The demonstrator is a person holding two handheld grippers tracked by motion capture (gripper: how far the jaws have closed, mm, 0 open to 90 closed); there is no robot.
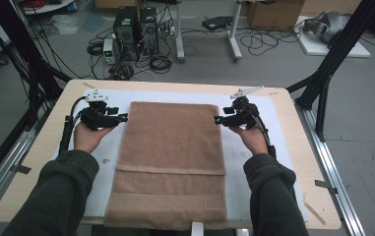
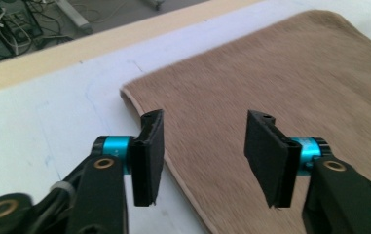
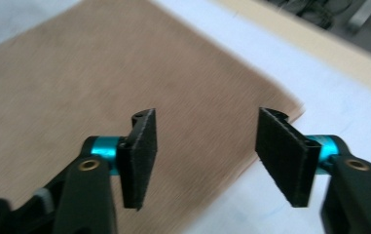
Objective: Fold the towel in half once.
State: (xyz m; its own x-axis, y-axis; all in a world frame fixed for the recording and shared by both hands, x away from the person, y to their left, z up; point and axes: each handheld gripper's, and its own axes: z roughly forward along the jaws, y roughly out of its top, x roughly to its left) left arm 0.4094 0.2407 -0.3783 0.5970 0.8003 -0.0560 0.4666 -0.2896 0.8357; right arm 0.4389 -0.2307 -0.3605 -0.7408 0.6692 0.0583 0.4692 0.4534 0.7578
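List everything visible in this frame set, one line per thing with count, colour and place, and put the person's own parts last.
towel: one, light brown, folded, lying flat on the middle of the sheet, a patterned band near its front edge
sheet: one, white, spread over the tabletop under the towel
table: one, pale wood top, metal rails along both sides
computer towers: two, black, on the floor beyond the table among loose cables
cardboard box: one, brown, on the floor at the far right
left tool: one, black with teal collars, jaws open and empty, at the towel's far left corner
right tool: one, black with teal collars, jaws open and empty, at the towel's far right corner
sleeves: two, dark green, entering from the bottom
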